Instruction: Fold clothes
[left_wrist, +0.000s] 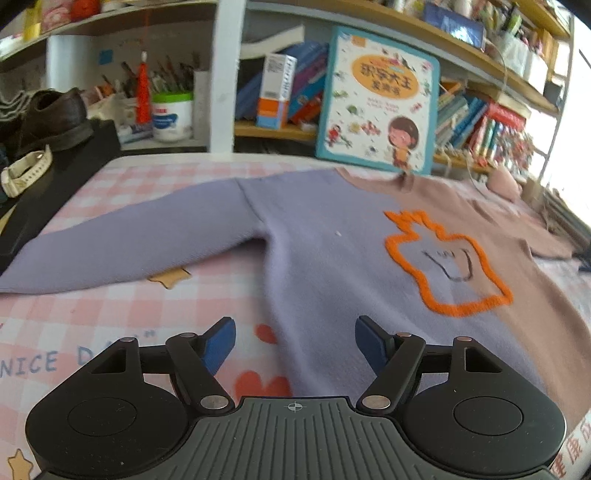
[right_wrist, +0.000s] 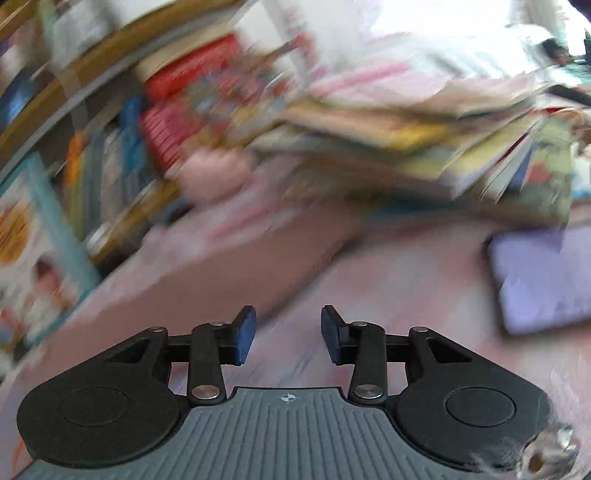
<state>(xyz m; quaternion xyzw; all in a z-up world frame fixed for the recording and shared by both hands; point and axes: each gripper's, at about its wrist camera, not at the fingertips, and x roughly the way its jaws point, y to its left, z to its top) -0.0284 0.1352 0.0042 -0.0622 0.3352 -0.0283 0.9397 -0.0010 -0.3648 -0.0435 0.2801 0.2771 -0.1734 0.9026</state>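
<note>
A sweater (left_wrist: 325, 236), lilac on the left half and dusty pink on the right, lies flat on the pink checked cloth (left_wrist: 110, 314). It has an orange outlined figure (left_wrist: 447, 262) on the chest. Its lilac sleeve (left_wrist: 110, 251) stretches out to the left. My left gripper (left_wrist: 295, 343) is open and empty, just above the sweater's lower left hem. The right wrist view is blurred by motion. My right gripper (right_wrist: 288, 336) is open and empty over the pink sleeve (right_wrist: 221, 273).
A picture book (left_wrist: 380, 99) leans against the bookshelf (left_wrist: 480, 122) behind the sweater. A black box (left_wrist: 44, 192) with a shoe (left_wrist: 51, 118) and a watch (left_wrist: 26, 173) stands at the left. Stacked books (right_wrist: 406, 147) and a phone (right_wrist: 543, 280) lie near the right gripper.
</note>
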